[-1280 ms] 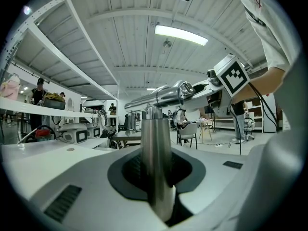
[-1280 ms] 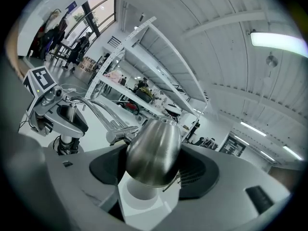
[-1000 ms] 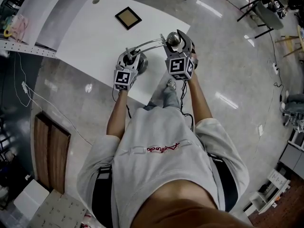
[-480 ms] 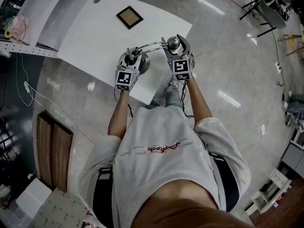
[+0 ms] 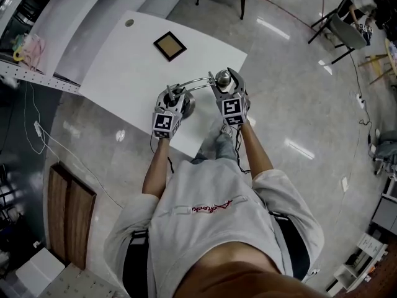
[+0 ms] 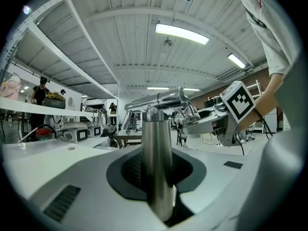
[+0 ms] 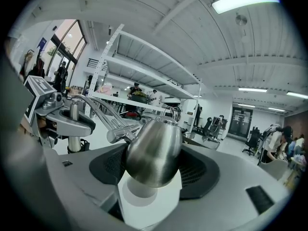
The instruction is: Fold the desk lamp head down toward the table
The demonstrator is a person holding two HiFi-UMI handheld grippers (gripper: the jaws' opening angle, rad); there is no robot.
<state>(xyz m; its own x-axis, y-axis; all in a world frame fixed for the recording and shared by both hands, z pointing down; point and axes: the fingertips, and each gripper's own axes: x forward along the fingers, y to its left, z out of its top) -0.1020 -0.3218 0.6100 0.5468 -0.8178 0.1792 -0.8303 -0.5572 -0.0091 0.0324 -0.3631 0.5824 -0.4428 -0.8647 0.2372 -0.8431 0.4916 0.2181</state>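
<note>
- Left gripper (image 5: pixel 175 97) has the post (image 6: pixel 158 162) upright between its jaws, a dark pad against each side; the jaws are opening.
- Right gripper (image 5: pixel 227 83) is clamped on the steel head (image 7: pixel 154 153), a pad on each flank; the head sits tilted between the jaws, just right of the left gripper.
- The arm (image 6: pixel 154 101) curves from the top of the post across to the head, joining what the two grippers hold.
- Only the head view shows the white table (image 5: pixel 118 61); the lamp (image 5: pixel 197 81) is at its near edge, under both grippers; a brown square (image 5: pixel 169 45) lies beyond the left gripper, well apart from it.
- Only the left gripper view shows the post in its grip close up; the right gripper shows up and to the right of the post there.
- Only the right gripper view shows the head's rounded shell close up; the left gripper sits at far left, around the post; shelves (image 7: pixel 144 66) run behind.
- Writing: red script on the person's shirt (image 5: pixel 211 194), too small to read; black-and-white square markers on both grippers.
</note>
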